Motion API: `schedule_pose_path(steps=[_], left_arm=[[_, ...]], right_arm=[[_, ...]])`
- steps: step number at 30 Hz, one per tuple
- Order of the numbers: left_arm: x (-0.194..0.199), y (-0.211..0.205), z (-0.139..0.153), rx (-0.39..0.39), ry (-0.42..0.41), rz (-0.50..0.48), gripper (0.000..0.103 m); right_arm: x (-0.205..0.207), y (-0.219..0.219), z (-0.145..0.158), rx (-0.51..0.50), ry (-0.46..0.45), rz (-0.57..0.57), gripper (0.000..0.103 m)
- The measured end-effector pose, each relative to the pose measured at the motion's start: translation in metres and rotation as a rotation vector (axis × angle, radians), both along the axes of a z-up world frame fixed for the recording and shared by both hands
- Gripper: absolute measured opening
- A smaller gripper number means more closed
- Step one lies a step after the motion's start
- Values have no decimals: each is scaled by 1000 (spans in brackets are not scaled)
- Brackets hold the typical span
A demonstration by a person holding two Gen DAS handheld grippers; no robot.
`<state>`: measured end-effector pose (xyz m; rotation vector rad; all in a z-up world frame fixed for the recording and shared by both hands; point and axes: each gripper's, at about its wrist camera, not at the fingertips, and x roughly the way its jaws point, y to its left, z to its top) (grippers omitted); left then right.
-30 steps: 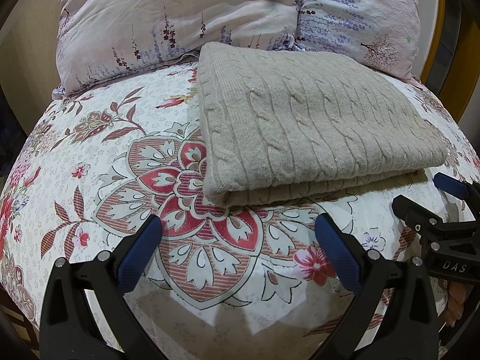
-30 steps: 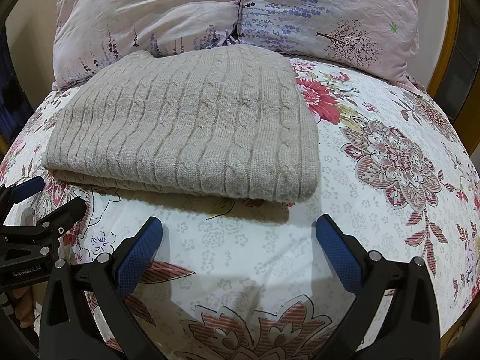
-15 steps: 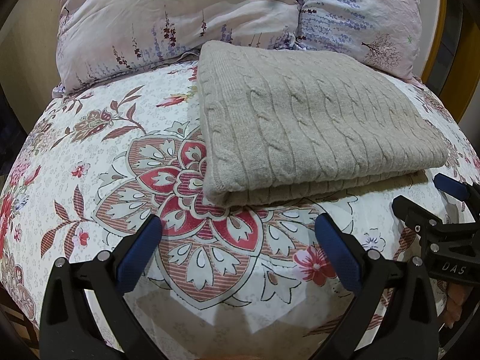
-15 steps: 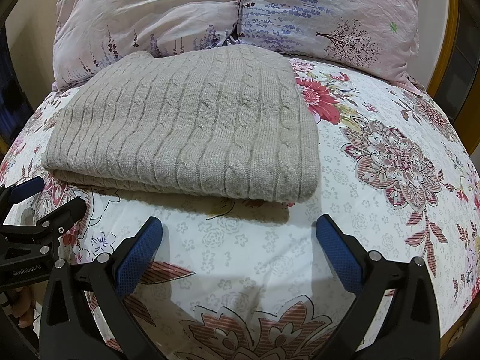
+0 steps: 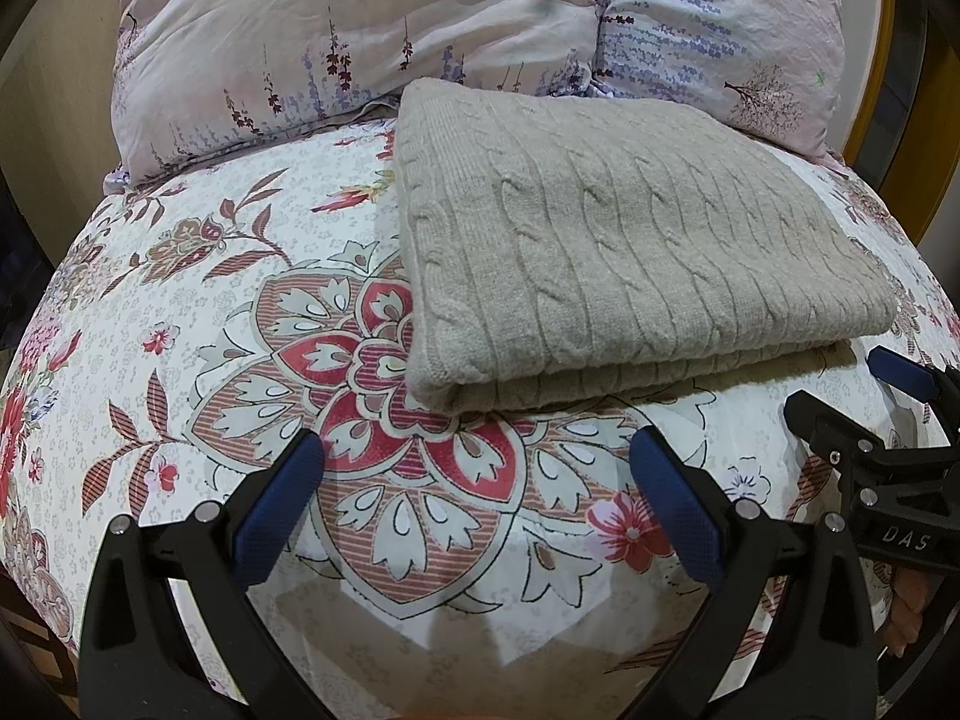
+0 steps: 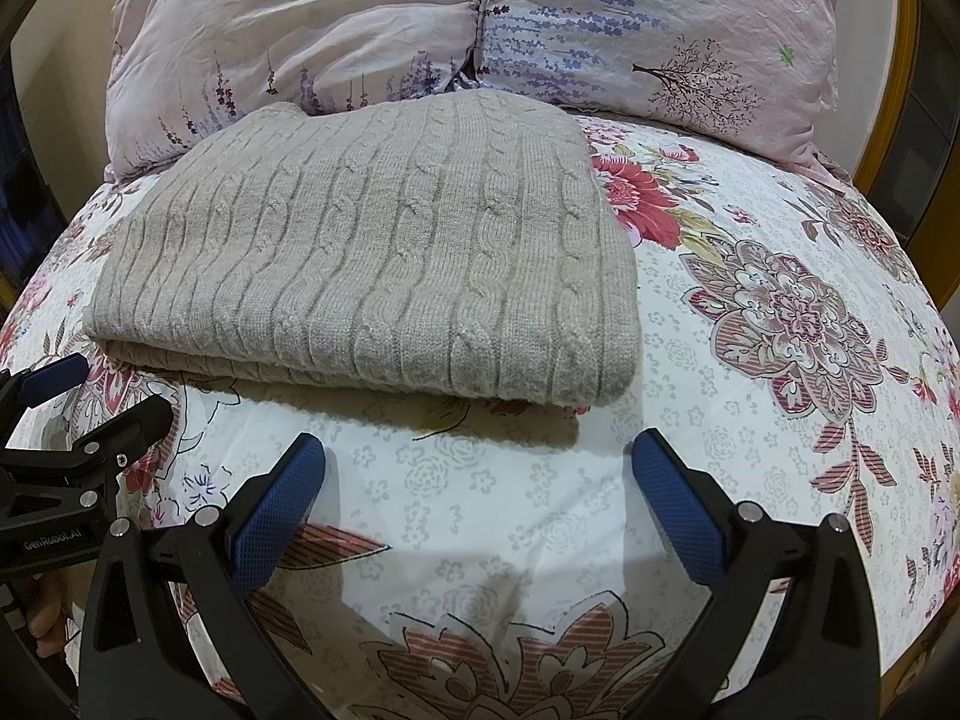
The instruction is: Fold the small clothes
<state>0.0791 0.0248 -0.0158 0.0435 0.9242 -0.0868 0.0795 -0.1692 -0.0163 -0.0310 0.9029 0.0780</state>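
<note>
A beige cable-knit sweater [image 5: 612, 264] [image 6: 384, 258] lies folded into a thick rectangle on the floral bedsheet [image 5: 240, 324] [image 6: 750, 312], its back edge near the pillows. My left gripper [image 5: 477, 468] hovers open over the sheet, just short of the sweater's near left corner, with nothing between its blue pads. My right gripper [image 6: 477, 468] is open too, a little before the sweater's near right corner. Each gripper shows at the edge of the other's view, the right one [image 5: 864, 408] and the left one [image 6: 90, 402], both with fingers apart.
Two pale floral pillows [image 5: 360, 42] [image 6: 660, 30] stand against the headboard behind the sweater. A yellow wooden frame [image 6: 900, 60] runs along the right. Part of a hand [image 5: 906, 618] shows under the right gripper. The bed falls away at left and right.
</note>
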Motion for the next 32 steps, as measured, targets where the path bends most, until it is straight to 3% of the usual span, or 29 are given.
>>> schedule_pose_path(steps=[32], left_arm=[[3,1,0,0,4,-7,101]], right_arm=[[0,0,0,0,-1,1,102]])
